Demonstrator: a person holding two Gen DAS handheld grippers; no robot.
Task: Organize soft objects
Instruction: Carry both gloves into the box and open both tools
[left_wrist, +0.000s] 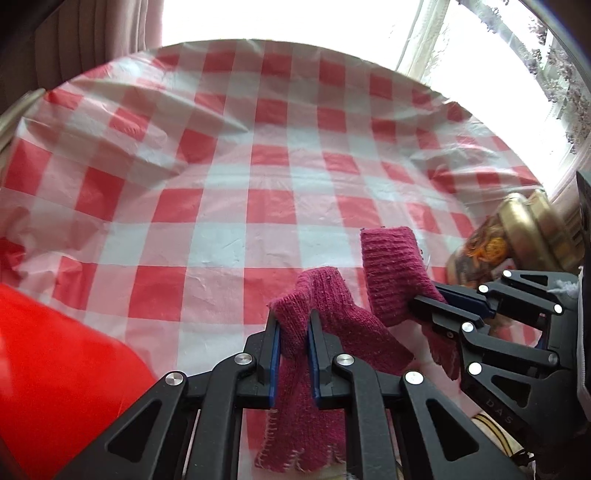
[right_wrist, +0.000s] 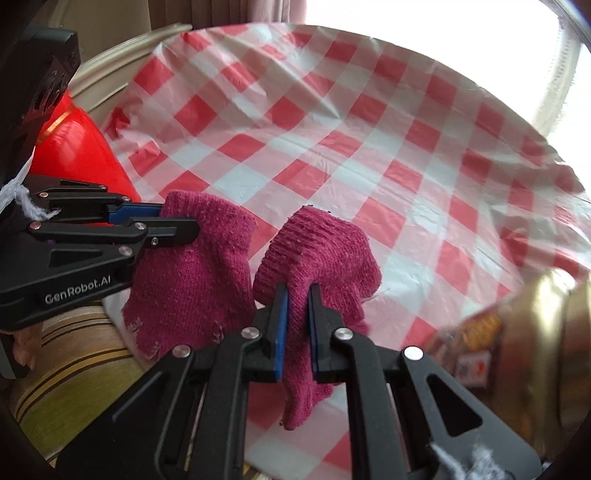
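A magenta knitted glove (left_wrist: 295, 406) hangs from my left gripper (left_wrist: 293, 321), which is shut on a fold of it, the white-stitched edge dangling below. A second magenta knitted piece (left_wrist: 391, 273) is pinched in my right gripper (left_wrist: 428, 301) just to the right. In the right wrist view, that gripper (right_wrist: 297, 291) is shut on the glove (right_wrist: 317, 251), whose short fingers droop to the right. My left gripper (right_wrist: 181, 220) comes in from the left and holds the other glove (right_wrist: 192, 273). Both are lifted off the red-and-white checked tablecloth (left_wrist: 258, 184). Whether the two pieces are joined I cannot tell.
A bright red smooth object (left_wrist: 55, 369) lies at the left, also seen as the red object (right_wrist: 74, 147) with a gold band. A gold-lidded jar (left_wrist: 517, 236) lies on its side at the right. A striped cushion (right_wrist: 74, 369) sits near the front edge. Bright windows stand behind the table.
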